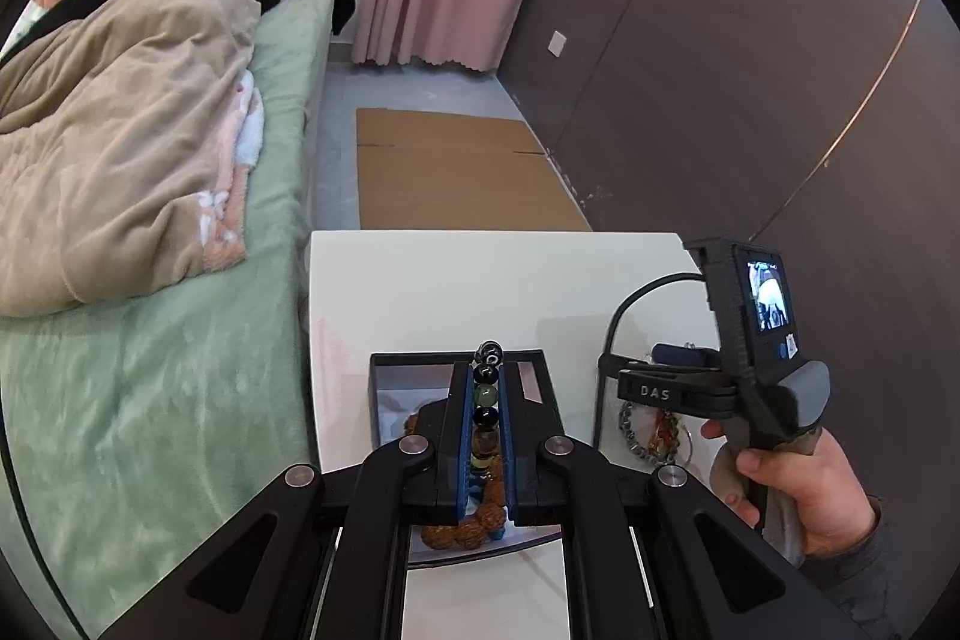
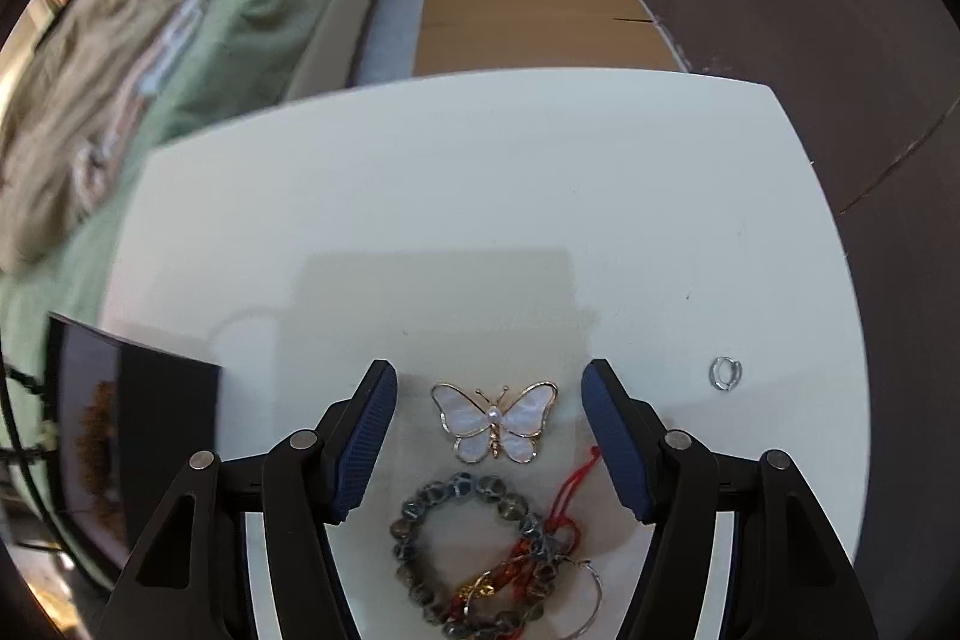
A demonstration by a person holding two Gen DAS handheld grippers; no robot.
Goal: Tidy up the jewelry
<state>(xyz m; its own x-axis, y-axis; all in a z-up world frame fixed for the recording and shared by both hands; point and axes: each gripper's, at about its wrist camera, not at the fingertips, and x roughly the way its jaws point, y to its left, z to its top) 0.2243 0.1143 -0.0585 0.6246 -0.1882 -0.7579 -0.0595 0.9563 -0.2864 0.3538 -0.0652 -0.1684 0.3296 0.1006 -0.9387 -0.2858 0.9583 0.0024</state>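
Observation:
My left gripper [image 1: 487, 370] is shut on a bead bracelet [image 1: 486, 400] of dark, green and amber beads and holds it over the open black jewelry box [image 1: 384, 370]. A brown bead bracelet [image 1: 462, 526] lies in the box beneath. My right gripper [image 2: 489, 394] is open and hovers over the white table [image 2: 480, 196], its fingers on either side of a pearly butterfly brooch [image 2: 495, 421]. Nearer me lie a grey bead bracelet [image 2: 420, 514], a red cord charm [image 2: 570, 484] and a silver hoop [image 2: 591, 598]. A small silver ring [image 2: 725, 373] sits to the right. The box shows at the left edge [image 2: 150, 436].
A bed with a green sheet [image 1: 150, 370] and beige blanket [image 1: 120, 130] runs along the table's left side. Flat cardboard [image 1: 456, 166] lies on the floor beyond the table. A dark wall [image 1: 720, 100] stands to the right. The right gripper's body and hand [image 1: 780, 430] are beside the box.

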